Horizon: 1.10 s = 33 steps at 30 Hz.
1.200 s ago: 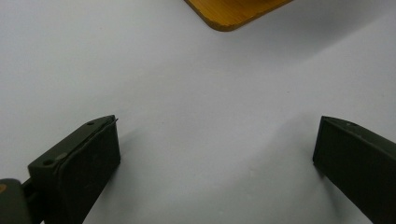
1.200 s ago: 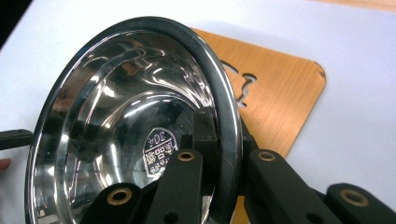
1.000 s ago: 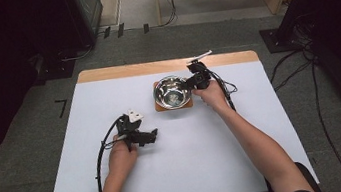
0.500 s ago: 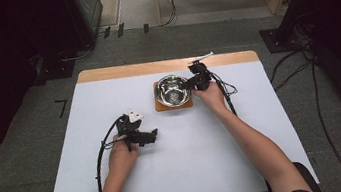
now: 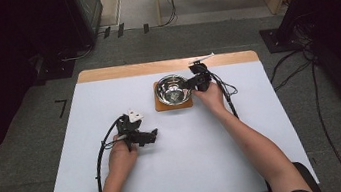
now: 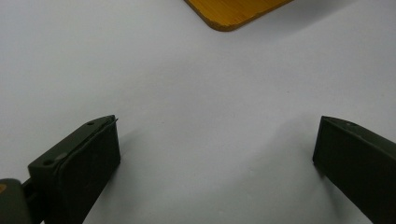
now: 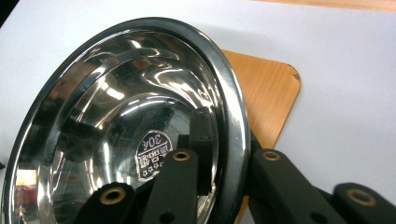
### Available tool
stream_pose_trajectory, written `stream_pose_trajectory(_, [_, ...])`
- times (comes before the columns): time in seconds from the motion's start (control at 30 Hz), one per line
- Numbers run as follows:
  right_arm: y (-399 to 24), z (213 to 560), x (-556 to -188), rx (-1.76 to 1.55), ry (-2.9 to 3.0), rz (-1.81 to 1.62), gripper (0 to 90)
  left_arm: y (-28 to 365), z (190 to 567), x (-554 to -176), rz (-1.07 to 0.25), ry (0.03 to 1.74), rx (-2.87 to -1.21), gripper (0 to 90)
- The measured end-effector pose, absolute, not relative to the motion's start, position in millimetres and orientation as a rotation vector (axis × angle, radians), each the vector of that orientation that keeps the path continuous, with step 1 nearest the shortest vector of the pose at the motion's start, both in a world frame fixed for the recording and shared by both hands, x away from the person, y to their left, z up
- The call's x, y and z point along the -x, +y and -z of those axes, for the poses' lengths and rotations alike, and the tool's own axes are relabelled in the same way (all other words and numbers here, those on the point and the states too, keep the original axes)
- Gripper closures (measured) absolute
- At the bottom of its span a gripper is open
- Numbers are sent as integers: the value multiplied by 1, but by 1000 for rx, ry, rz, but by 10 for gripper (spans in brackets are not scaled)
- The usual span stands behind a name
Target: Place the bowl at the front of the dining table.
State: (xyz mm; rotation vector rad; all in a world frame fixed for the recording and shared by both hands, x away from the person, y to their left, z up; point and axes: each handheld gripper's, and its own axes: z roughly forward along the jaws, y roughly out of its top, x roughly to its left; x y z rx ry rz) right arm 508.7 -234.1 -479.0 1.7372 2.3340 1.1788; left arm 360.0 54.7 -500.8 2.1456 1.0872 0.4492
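Note:
A shiny steel bowl [image 5: 171,89] [image 7: 116,116] sits on a small square wooden board [image 5: 160,106] [image 7: 271,93] at the back middle of the table. My right gripper [image 5: 192,84] [image 7: 229,154] straddles the bowl's right rim, one jaw inside and one outside. Its jaws have just been opening a little, with the rim still between them and the pads close against it. My left gripper [image 5: 153,136] [image 6: 215,154] rests low over the bare white tabletop, jaws wide open with nothing between them. A corner of the wooden board [image 6: 233,11] lies ahead of it.
The white table [image 5: 264,128] has a wooden strip [image 5: 119,72] along its far edge. Cables trail from both grippers across the top. Dark equipment and floor cables surround the table.

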Motion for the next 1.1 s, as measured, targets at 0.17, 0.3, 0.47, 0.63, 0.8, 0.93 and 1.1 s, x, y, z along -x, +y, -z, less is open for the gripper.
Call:
stream_pose_trajectory(0.17, [-233, 479, -509, -1722, 2342, -1190, 805, 55, 501, -360, -449, 1087, -2145, 5])
stream_pose_trajectory(0.3, [-235, 480, -509, -1724, 2344, -1196, 762, 55, 501, -360, -449, 1087, -2145, 5])
stream_pose_trajectory(0.47, [-237, 481, -509, -1682, 2346, -1208, 677, 55, 501, -360, -449, 1087, -2146, 5])
stream_pose_trajectory(0.63, [-239, 480, -509, -1669, 2344, -1232, 575, 55, 501, -360, -449, 1087, -2145, 5])
stream_pose_trajectory(0.8, [-244, 478, -510, -1671, 2306, -1281, 412, 55, 501, -360, -449, 1087, -2145, 5])
stream_pose_trajectory(0.93, [-245, 477, -510, -1664, 2283, -1249, 304, 55, 501, -360, -449, 1087, -2146, 5])
stream_pose_trajectory(1.1, [-245, 474, -509, -1636, 2290, -1213, 263, 55, 501, -360, -449, 1087, -2147, 5])
